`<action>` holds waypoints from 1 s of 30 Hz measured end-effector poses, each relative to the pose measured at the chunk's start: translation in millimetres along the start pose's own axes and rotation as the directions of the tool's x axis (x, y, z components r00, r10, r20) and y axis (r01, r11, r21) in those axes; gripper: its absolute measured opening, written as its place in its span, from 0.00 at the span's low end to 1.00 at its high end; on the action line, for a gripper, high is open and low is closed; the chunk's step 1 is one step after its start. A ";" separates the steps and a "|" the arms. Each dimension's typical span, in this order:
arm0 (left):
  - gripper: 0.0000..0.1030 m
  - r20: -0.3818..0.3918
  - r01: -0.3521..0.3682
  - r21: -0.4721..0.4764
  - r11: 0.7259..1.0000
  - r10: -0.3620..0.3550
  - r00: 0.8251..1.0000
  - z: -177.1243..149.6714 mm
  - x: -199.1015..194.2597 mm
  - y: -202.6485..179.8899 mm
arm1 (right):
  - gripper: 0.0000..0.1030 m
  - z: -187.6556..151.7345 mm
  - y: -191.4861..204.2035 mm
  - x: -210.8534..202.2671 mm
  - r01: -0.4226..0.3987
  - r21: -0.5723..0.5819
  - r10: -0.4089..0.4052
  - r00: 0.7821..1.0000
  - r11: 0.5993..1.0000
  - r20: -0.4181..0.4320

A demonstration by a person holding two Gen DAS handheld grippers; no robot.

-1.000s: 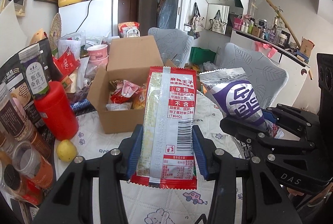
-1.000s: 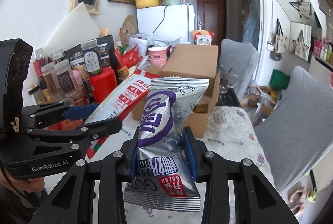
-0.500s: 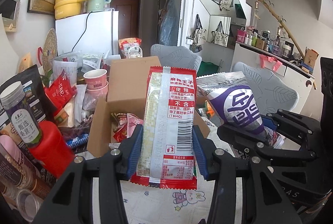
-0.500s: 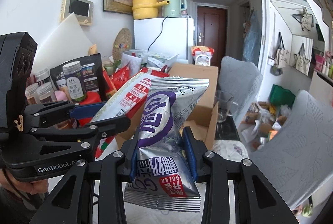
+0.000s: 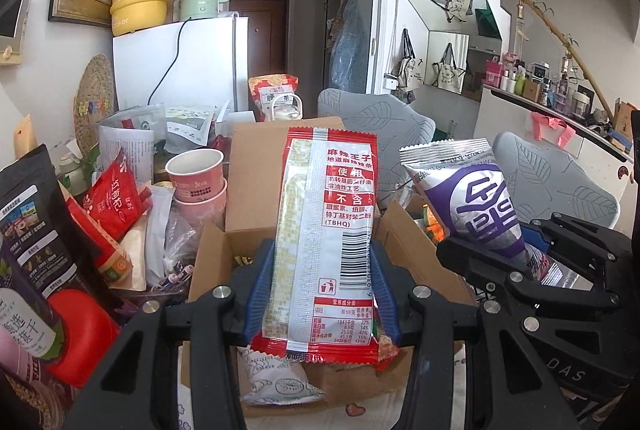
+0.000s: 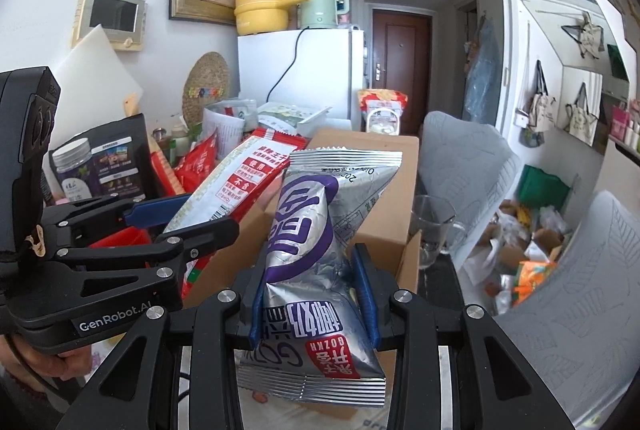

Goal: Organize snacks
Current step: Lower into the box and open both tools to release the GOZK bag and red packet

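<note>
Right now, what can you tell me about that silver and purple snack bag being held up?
The silver and purple snack bag is a shiny foil pouch with crimped seals at both ends, a large purple emblem and a red patch with white lettering near its lower end. It looks puffed and a bit crumpled. The right gripper pinches its lower half between blue pads, holding it upright above the open cardboard box, close beside the red packet.

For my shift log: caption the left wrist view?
Left gripper holds red-and-white snack packet over open cardboard box.
</note>
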State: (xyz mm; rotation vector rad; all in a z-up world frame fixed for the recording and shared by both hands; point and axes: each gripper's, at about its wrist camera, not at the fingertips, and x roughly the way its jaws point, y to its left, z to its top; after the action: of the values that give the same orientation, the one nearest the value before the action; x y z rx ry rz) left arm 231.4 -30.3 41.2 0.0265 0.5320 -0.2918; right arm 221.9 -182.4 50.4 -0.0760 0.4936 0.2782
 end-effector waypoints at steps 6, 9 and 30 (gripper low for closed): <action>0.44 -0.024 -0.037 -0.003 0.999 0.037 0.999 3.6 31.5 11.3 | 0.36 5.5 -5.3 30.0 -0.004 0.006 0.004 1.000 1.000 -0.018; 0.45 -0.049 -0.056 -0.004 0.998 0.056 0.997 1.8 47.0 16.6 | 0.36 4.2 -8.3 44.1 -0.007 0.012 0.007 0.999 1.000 -0.038; 0.45 -0.270 -0.100 0.063 0.993 0.113 0.956 -31.3 130.7 18.1 | 0.36 -26.0 -15.3 119.1 0.027 0.003 -0.025 0.971 1.000 -0.237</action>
State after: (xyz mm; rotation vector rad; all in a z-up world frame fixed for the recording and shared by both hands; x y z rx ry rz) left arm 328.3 -44.8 -52.5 0.1445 0.7955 -0.1961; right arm 314.8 -171.5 -29.3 -0.1102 0.7307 0.2431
